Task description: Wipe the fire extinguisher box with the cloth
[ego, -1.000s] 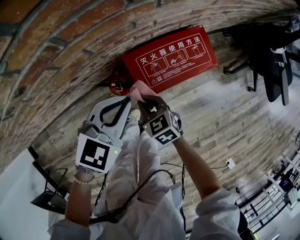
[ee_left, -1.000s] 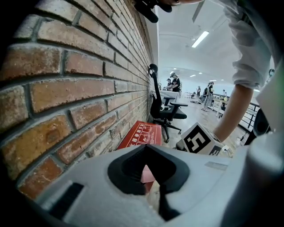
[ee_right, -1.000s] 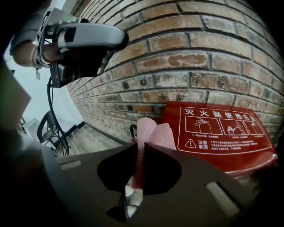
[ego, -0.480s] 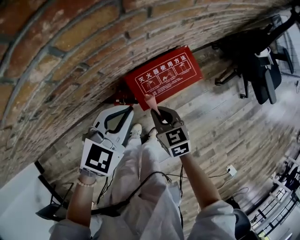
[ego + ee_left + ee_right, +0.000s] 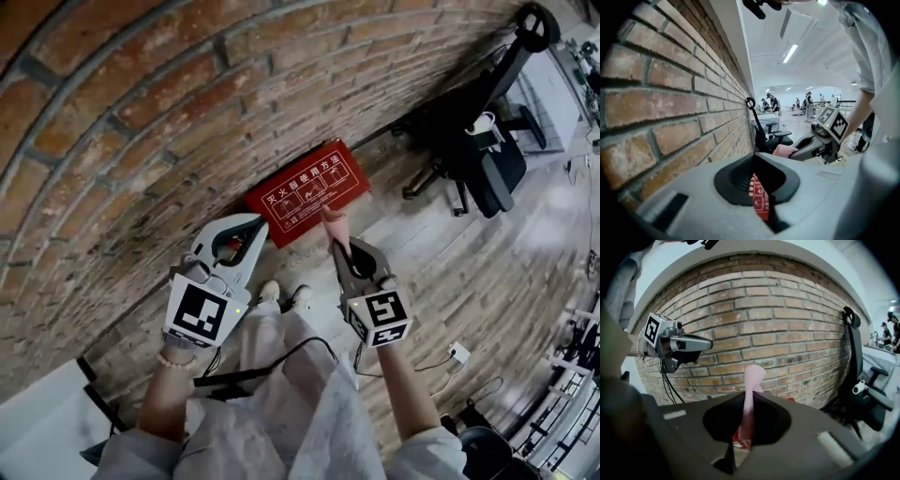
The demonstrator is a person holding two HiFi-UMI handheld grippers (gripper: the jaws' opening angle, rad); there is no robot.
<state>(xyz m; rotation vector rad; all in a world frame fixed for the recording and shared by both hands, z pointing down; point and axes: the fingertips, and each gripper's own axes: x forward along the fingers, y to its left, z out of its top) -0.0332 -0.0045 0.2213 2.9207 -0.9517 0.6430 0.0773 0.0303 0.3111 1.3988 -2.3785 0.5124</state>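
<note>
The red fire extinguisher box (image 5: pixel 307 193) with white printed instructions stands on the floor against the brick wall. My right gripper (image 5: pixel 339 246) is shut on a pink cloth (image 5: pixel 335 225), which sticks up past the fingertips just short of the box's near edge. In the right gripper view the cloth (image 5: pixel 752 379) stands upright between the jaws, with a sliver of the box (image 5: pixel 739 438) below. My left gripper (image 5: pixel 251 228) is shut on nothing and hangs left of the box, near the wall. Through its jaws a strip of the box (image 5: pixel 759 197) shows.
The brick wall (image 5: pixel 159 131) runs along the left. A black office chair (image 5: pixel 473 141) stands right of the box on the wood floor. The person's legs and shoes (image 5: pixel 281 298) are below the grippers. A cable and a white socket (image 5: pixel 457 352) lie on the floor.
The view has drawn back, so the box looks smaller and farther away. My right gripper has come off the box top with the cloth and moved right. The left gripper stays shut beside it.
</note>
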